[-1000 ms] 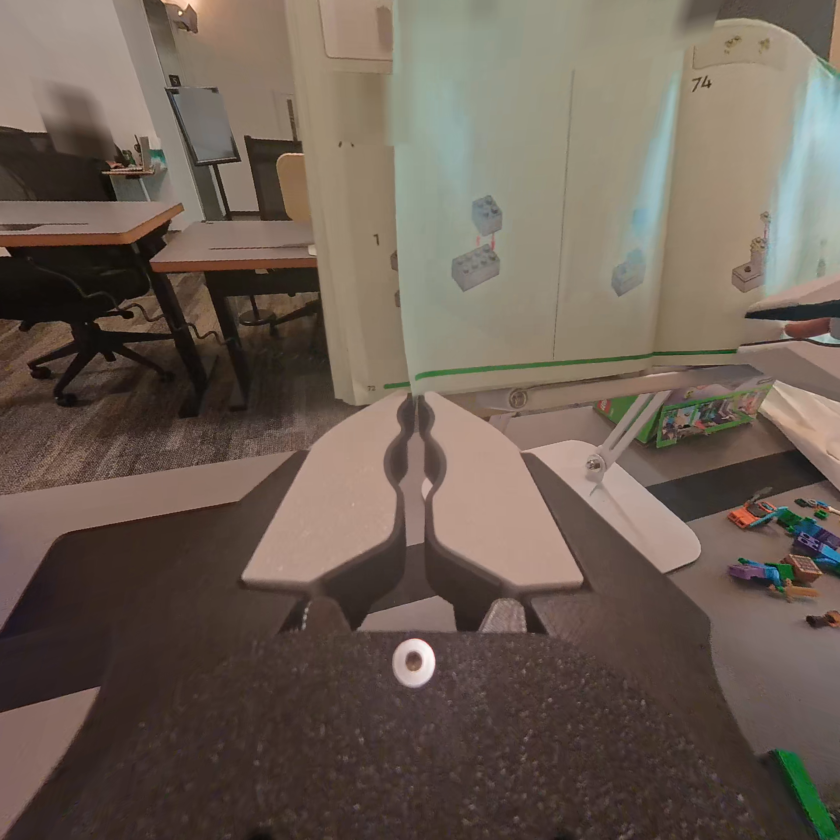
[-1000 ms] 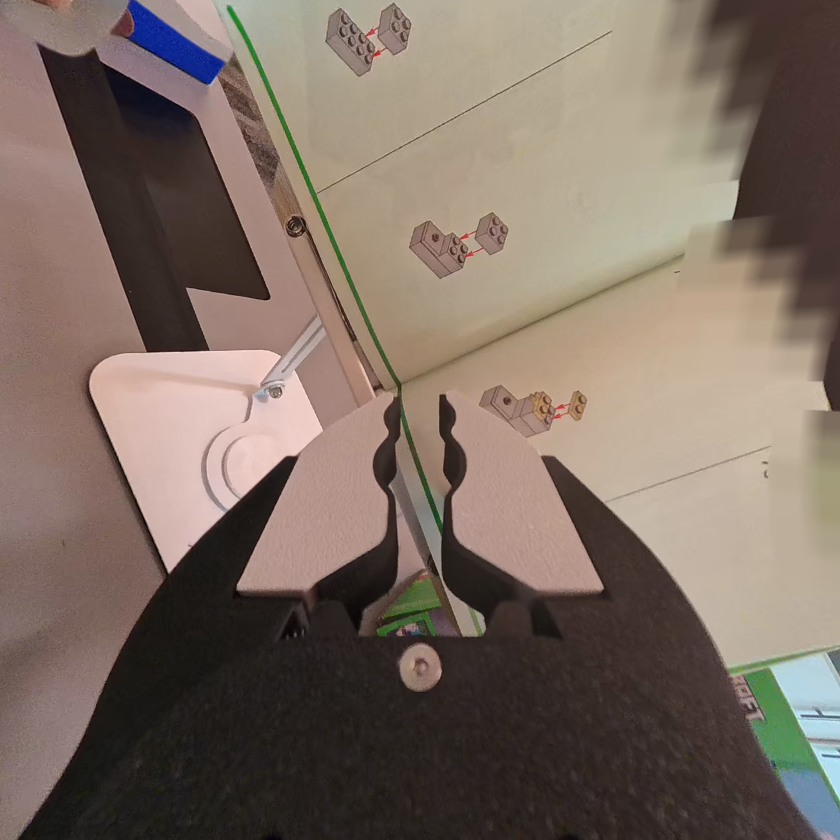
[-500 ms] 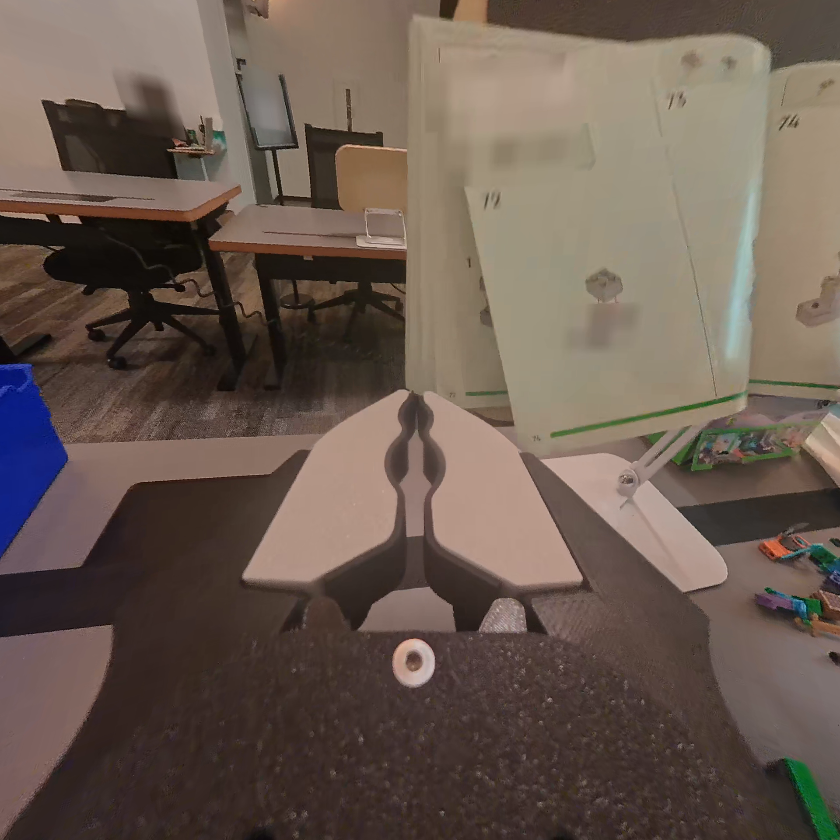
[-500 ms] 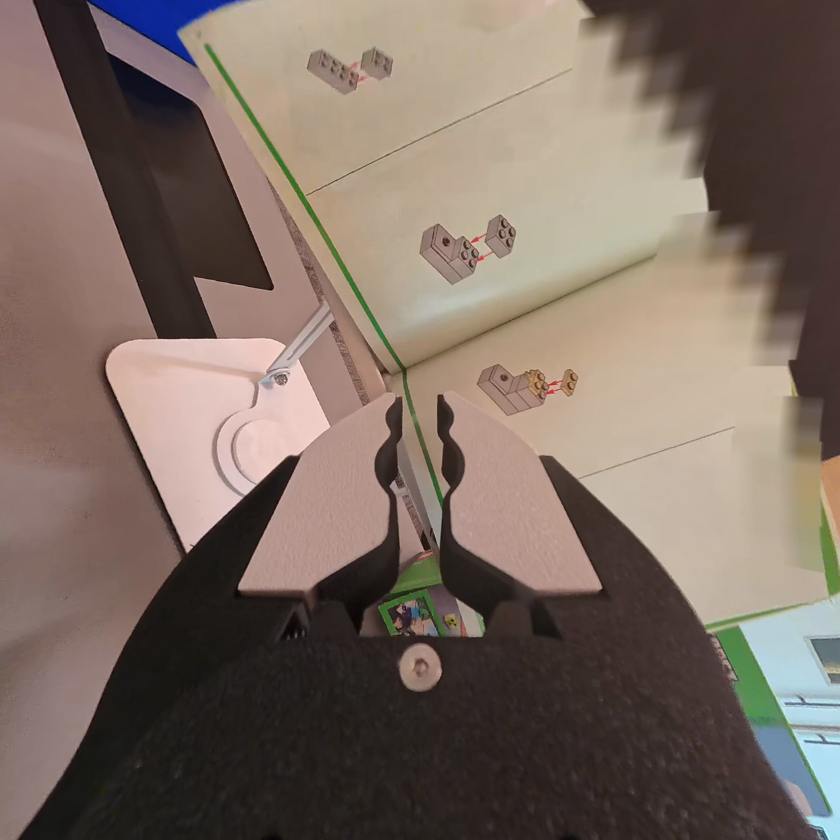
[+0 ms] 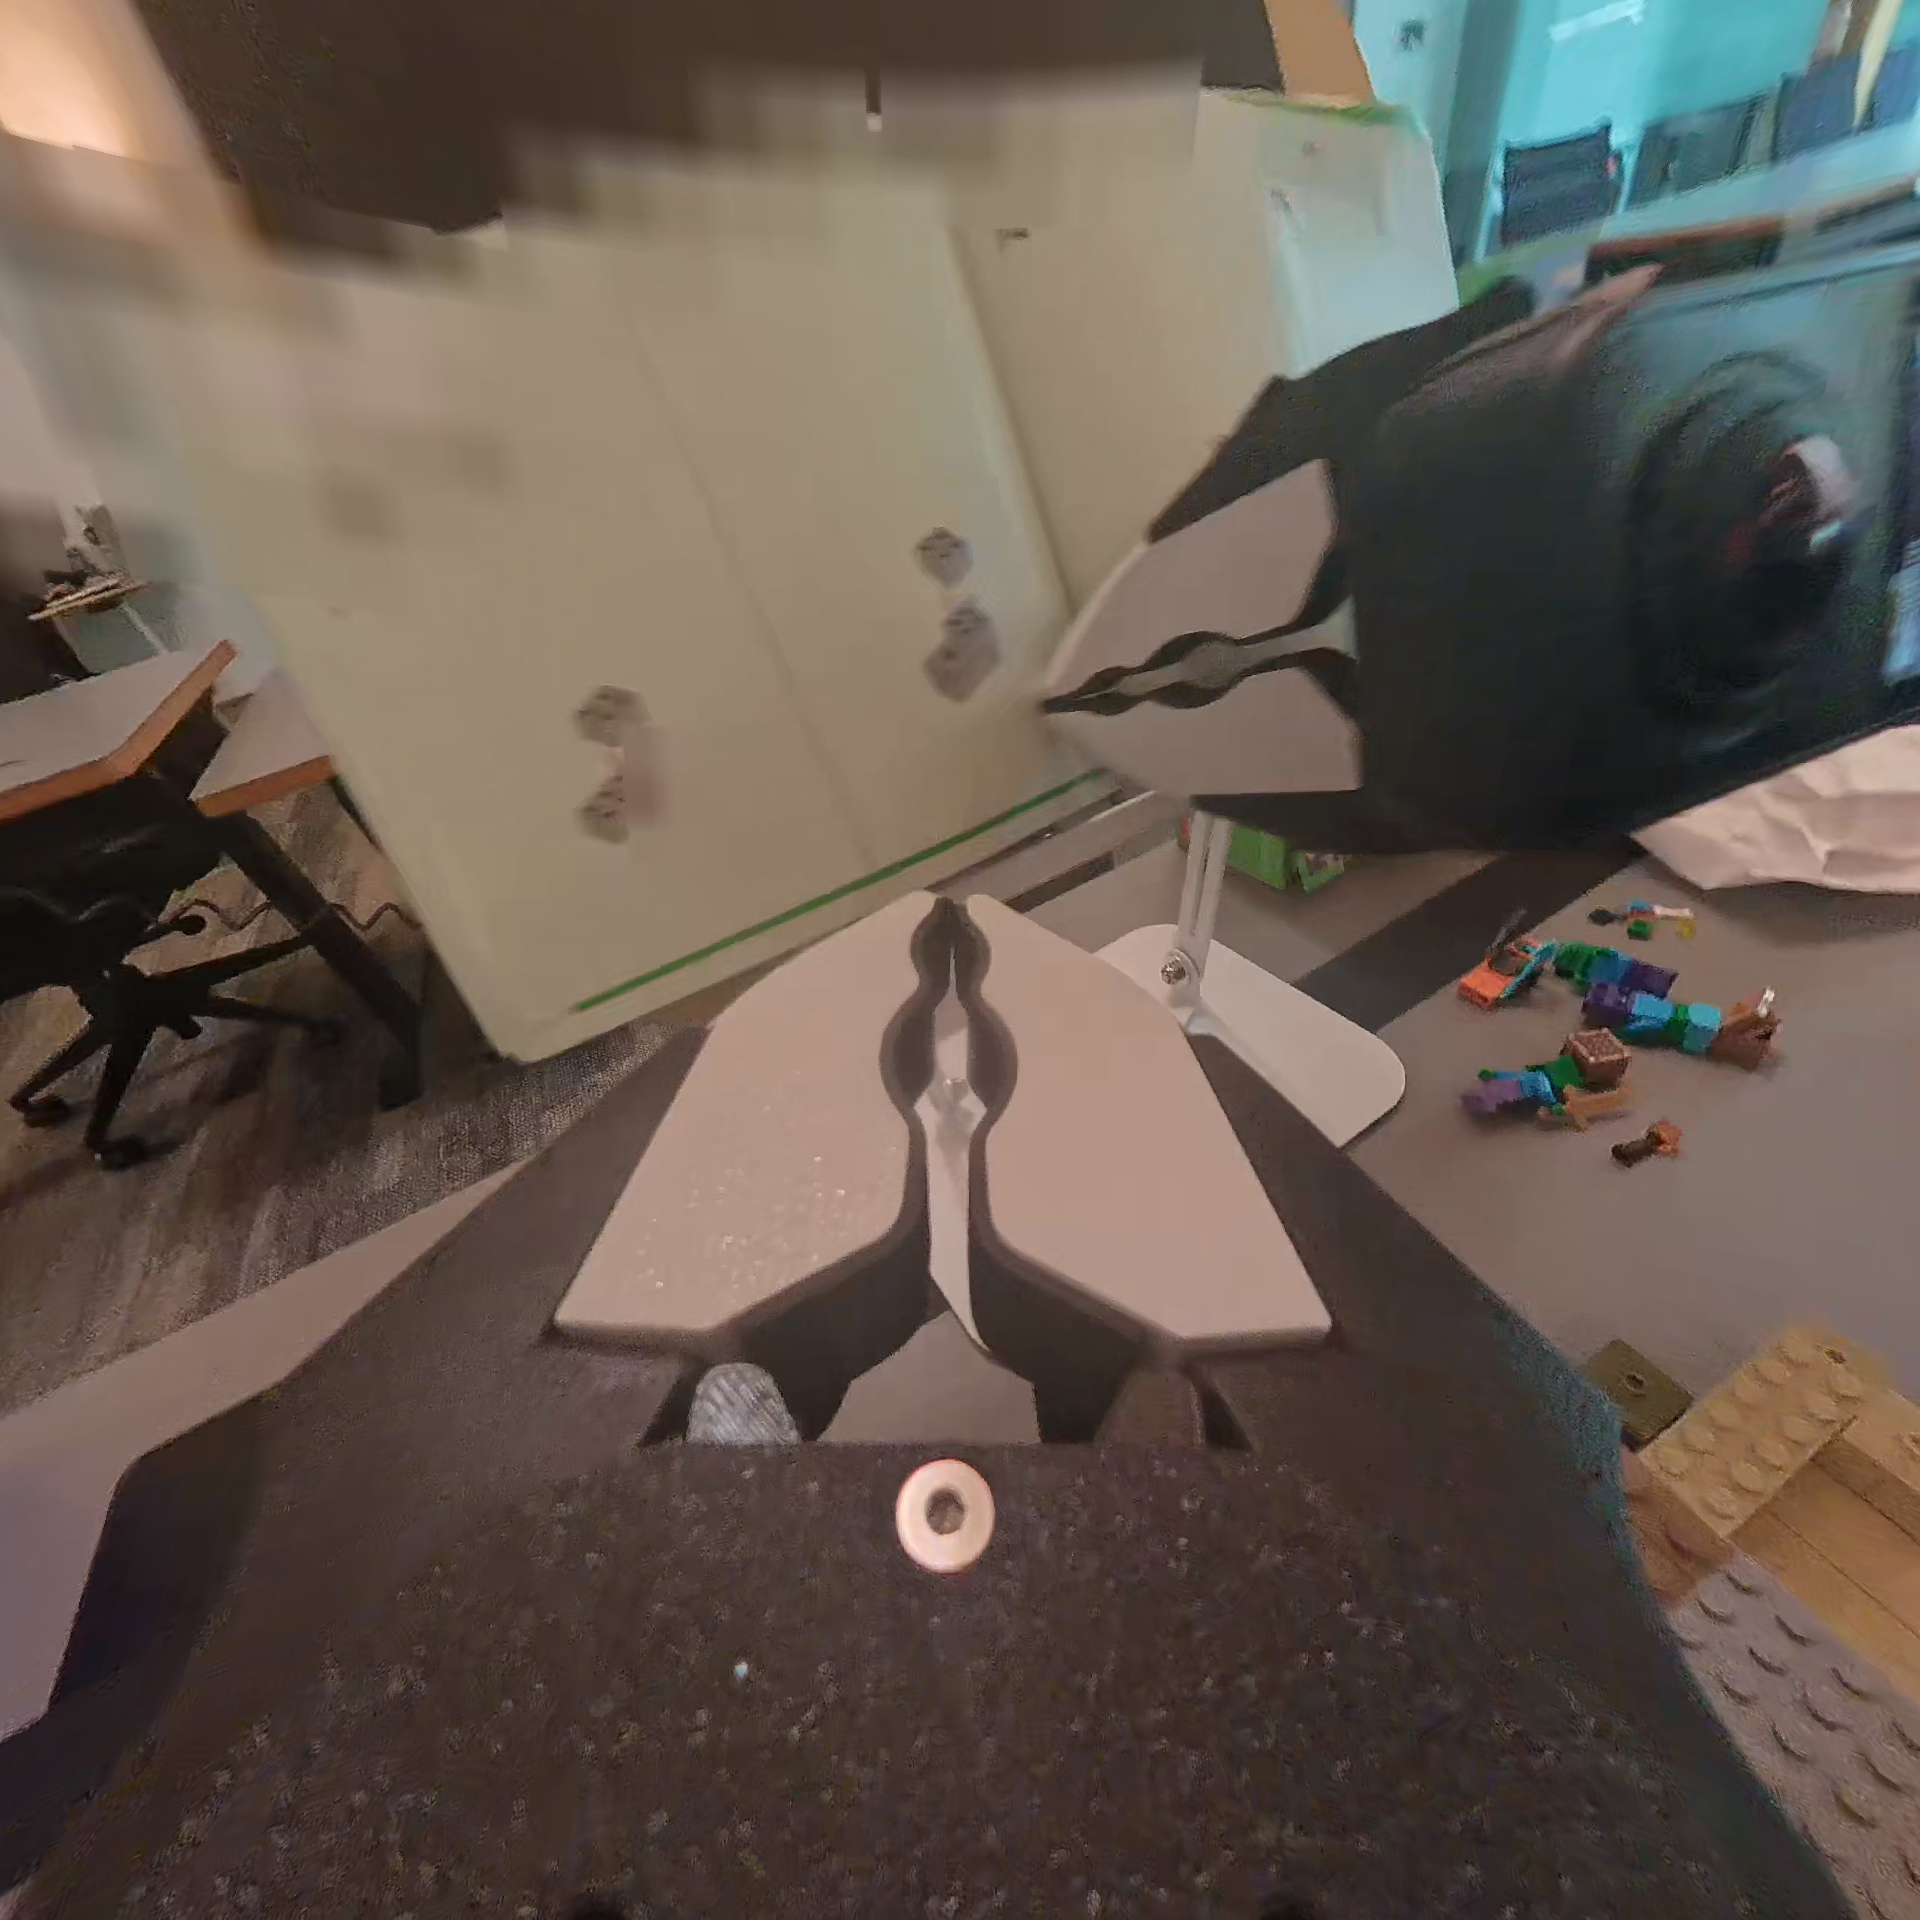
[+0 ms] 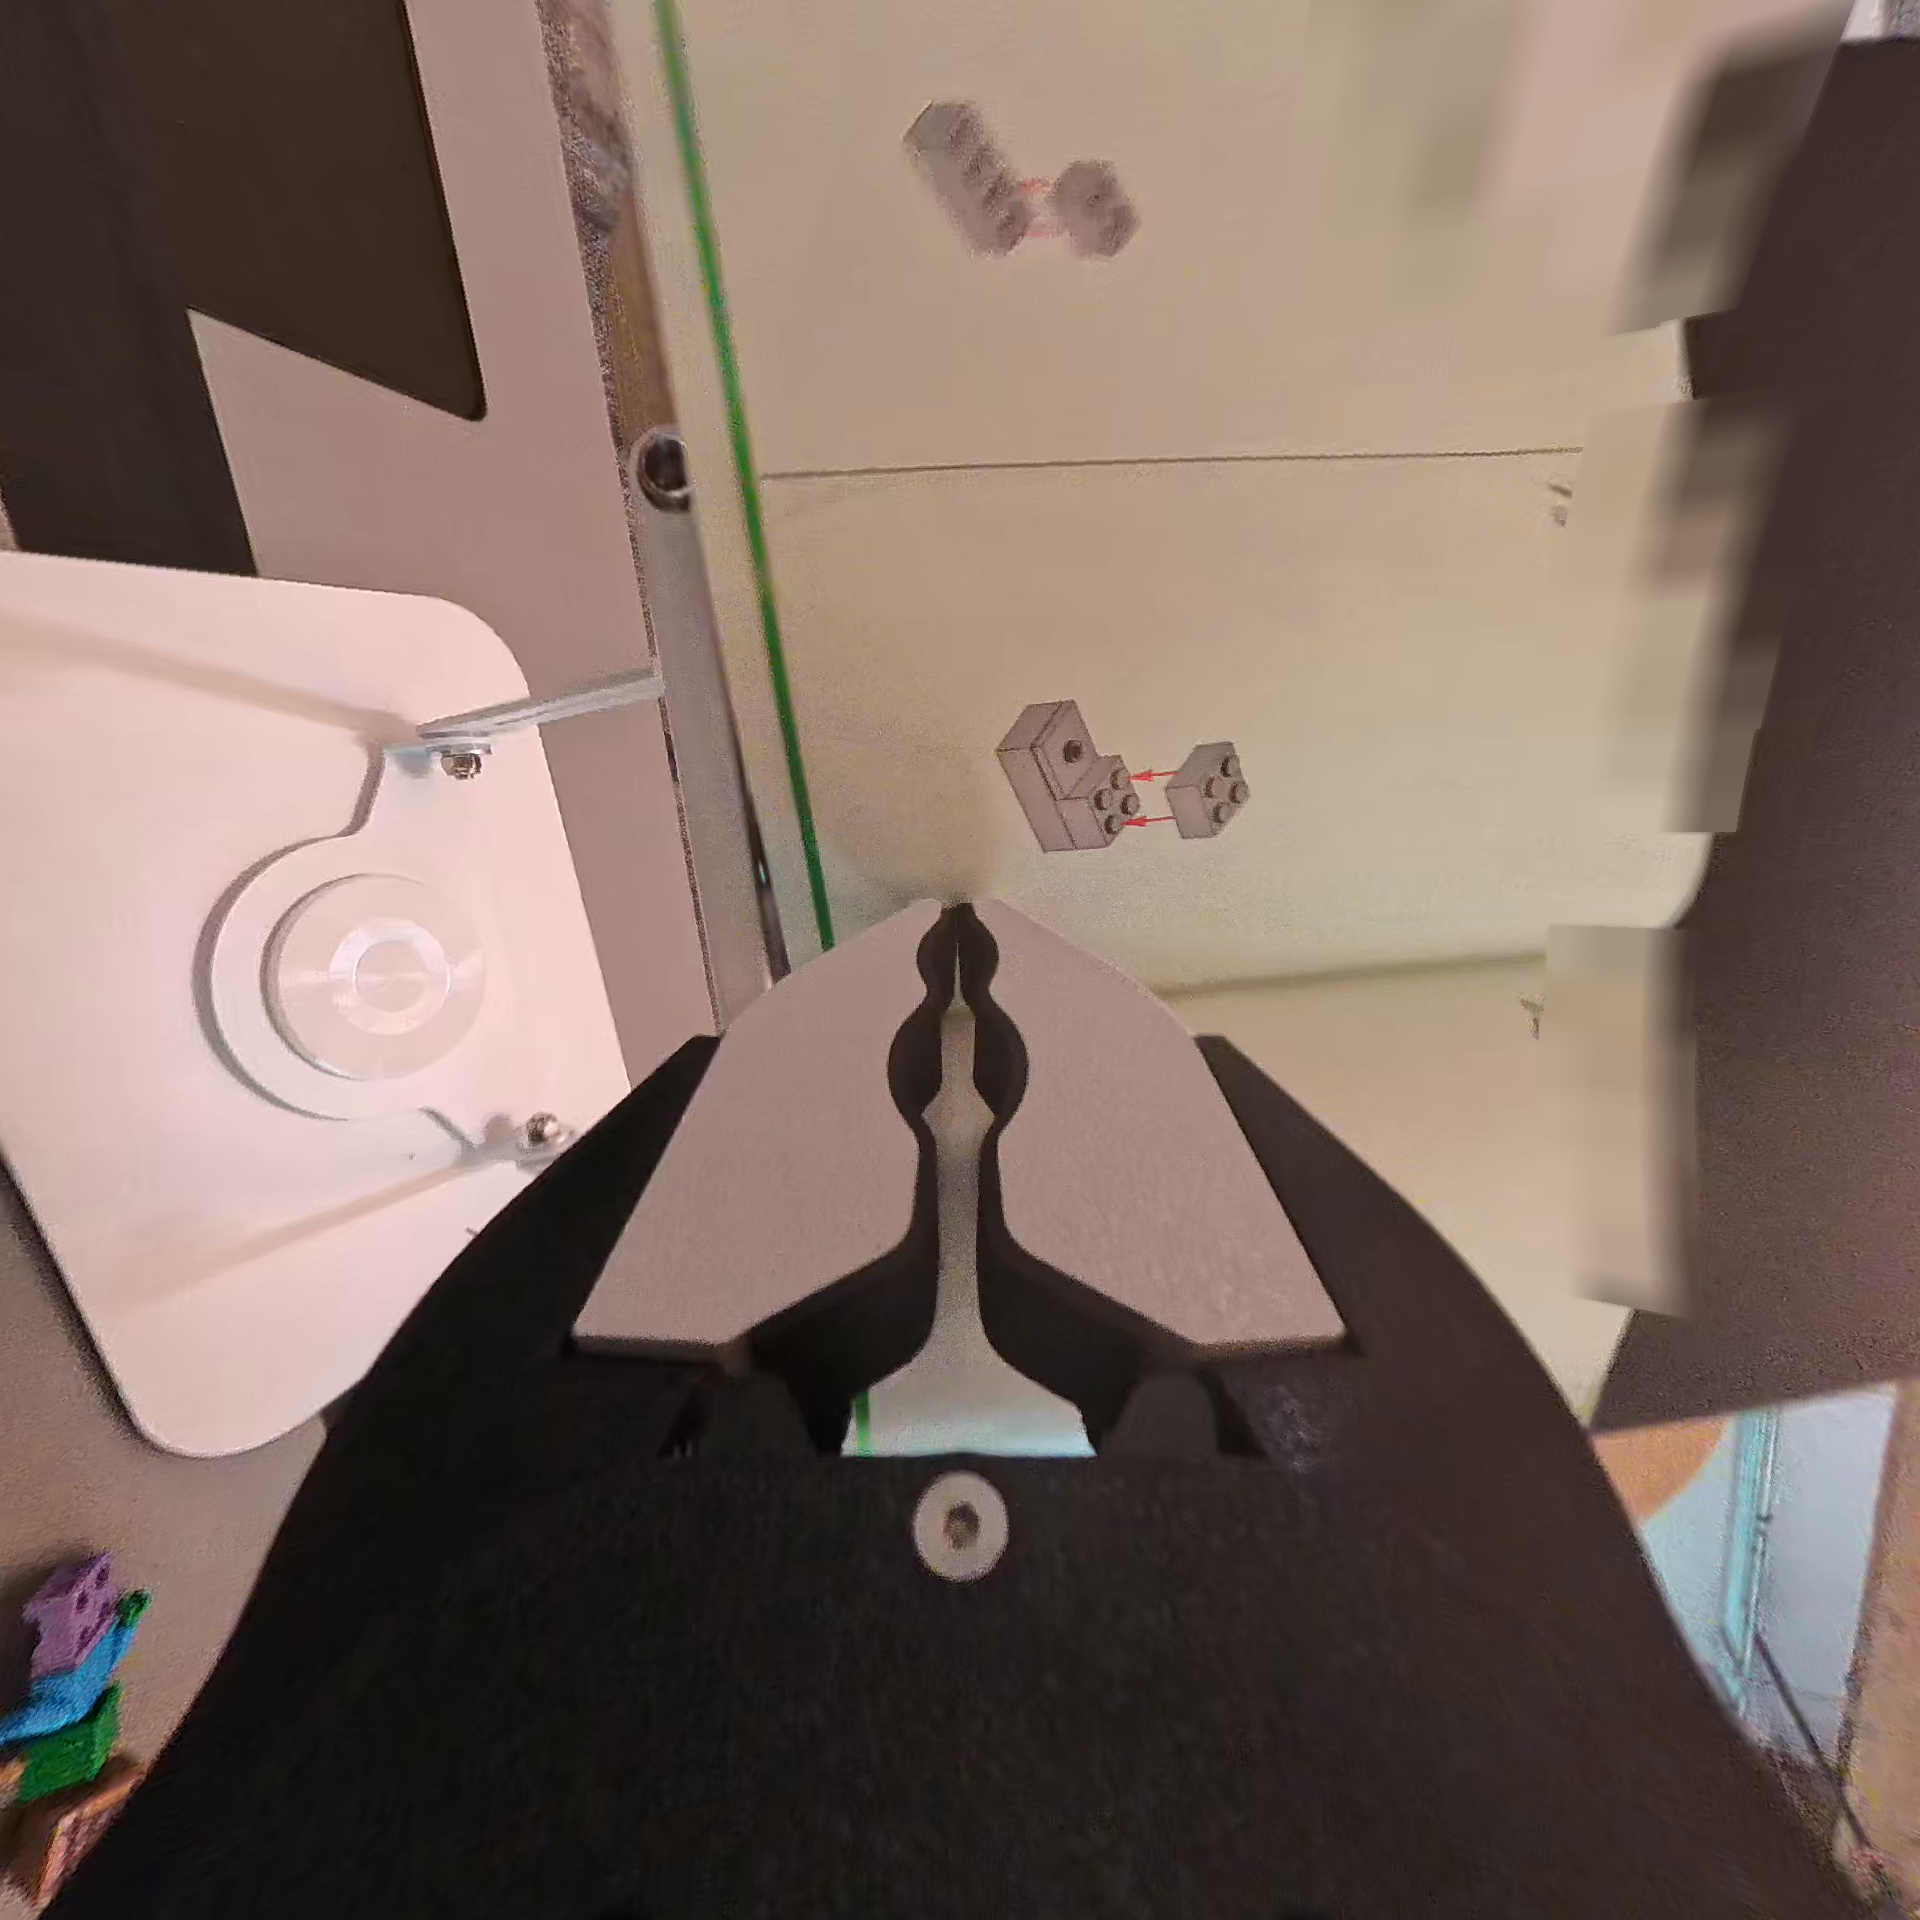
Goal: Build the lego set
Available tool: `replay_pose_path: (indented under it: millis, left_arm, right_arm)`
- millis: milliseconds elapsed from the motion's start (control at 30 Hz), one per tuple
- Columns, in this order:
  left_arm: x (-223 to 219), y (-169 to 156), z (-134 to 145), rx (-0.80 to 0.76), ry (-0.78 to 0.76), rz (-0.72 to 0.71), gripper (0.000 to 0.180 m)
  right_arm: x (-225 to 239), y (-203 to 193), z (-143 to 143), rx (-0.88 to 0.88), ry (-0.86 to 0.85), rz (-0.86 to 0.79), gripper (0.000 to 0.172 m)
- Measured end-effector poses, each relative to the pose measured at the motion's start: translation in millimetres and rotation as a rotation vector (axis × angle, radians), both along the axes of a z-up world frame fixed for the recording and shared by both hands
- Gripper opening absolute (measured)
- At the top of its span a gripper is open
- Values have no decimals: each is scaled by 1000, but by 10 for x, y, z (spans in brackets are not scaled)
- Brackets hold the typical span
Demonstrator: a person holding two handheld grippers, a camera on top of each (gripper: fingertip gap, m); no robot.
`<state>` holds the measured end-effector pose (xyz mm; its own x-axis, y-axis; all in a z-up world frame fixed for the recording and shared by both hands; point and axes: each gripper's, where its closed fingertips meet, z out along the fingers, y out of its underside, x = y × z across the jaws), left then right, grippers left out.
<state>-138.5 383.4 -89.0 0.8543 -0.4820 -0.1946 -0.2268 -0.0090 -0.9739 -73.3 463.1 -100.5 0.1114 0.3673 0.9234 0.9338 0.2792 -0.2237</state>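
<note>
A pale instruction booklet (image 6: 1195, 644) with a green margin line stands open on a white stand (image 6: 260, 987). The right gripper (image 6: 958, 906) is closed, its tips against a page; whether they pinch it is unclear. The left gripper (image 5: 943, 904), jaws together and bare, hovers before the booklet (image 5: 644, 644), with toy bricks (image 5: 1621, 1023) scattered nearby.

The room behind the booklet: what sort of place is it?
Probably an office or lab workspace: wood-edged grey desks and a black wheeled office chair stand on carpet, while small colourful toy bricks lie scattered on the grey tabletop.

Pale instruction booklet (image 6: 1195, 623), open, upright on stand (image 6: 260, 935)
</note>
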Motion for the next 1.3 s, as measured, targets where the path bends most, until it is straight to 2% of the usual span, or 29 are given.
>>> replay_pose_path:
  millis: [133,300,367,533,767,900,1033,1300]
  left_arm:
    - [264,202,9,-27,61,-60,0]
    - [634,472,111,-19,173,-166,0]
    - [826,559,143,-15,204,-216,0]
    - [1047,721,-58,-90,357,-271,0]
    - [767,791,-411,-222,528,-260,0]
    - [601,807,-442,-240,553,-225,0]
    - [247,840,-420,-281,516,-145,0]
    - [-370,864,-416,-347,317,-8,0]
  right_arm:
    - [-151,103,-50,-31,54,27,0]
    - [24,94,302,-87,383,25,0]
    - [159,144,345,-138,458,-14,0]
    - [371,225,157,-226,448,-74,0]
    - [394,120,-166,-335,279,-39,0]
    - [505,83,-238,-374,205,-53,0]
    - [905,71,-254,-398,229,-90,0]
    - [1697,82,-286,-379,330,-210,0]
